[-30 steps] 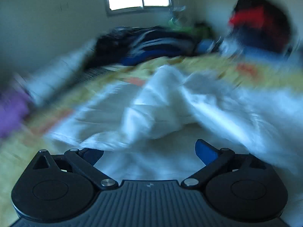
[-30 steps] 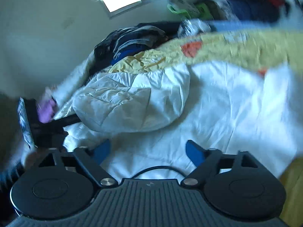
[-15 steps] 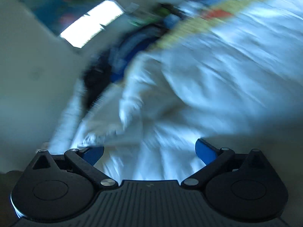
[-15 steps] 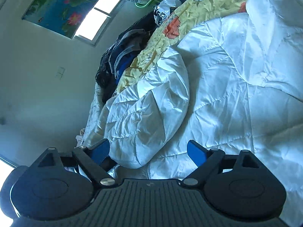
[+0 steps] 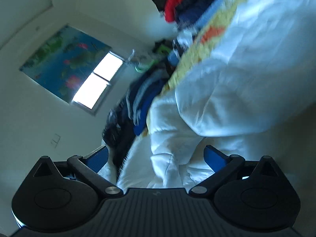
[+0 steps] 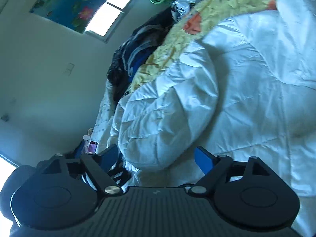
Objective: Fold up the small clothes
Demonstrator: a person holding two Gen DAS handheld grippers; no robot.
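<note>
While both cameras are rolled hard to one side, each still looks out over the bed point(image 6: 256, 118), which is covered by a white quilt point(image 6: 246, 69) with a yellow patterned spread point(image 6: 207, 6) beyond it. The left gripper point(image 5: 156, 158) has its fingers point(image 5: 214, 159) spread wide with nothing between them; only quilt shows in the gap. The right gripper point(image 6: 156, 158) is likewise wide open and holds nothing, its fingers point(image 6: 203, 160) framing a rounded white fold point(image 6: 167, 118) of the quilt just ahead.

The clothes point(image 6: 138, 45) to be folded appear to be the dark blue, grey and black heap at the far edge of the bed, near the wall under the window point(image 6: 112, 6); in the left view the same heap point(image 5: 136, 108) shows, blurred. No single small garment can be told apart. A second pile point(image 5: 177, 2) with a red piece lies further along the same far side in the left view.

The relation that matters: the heap lies ahead of both grippers and to the left of each gripper's centre line, well apart from the fingers, with the quilt fold between it and the right one. Its long axis seems to run along the bed's far edge. The left gripper looks somewhat nearer, so it seems the likelier one to reach first, though the blur makes this uncertain.
</note>
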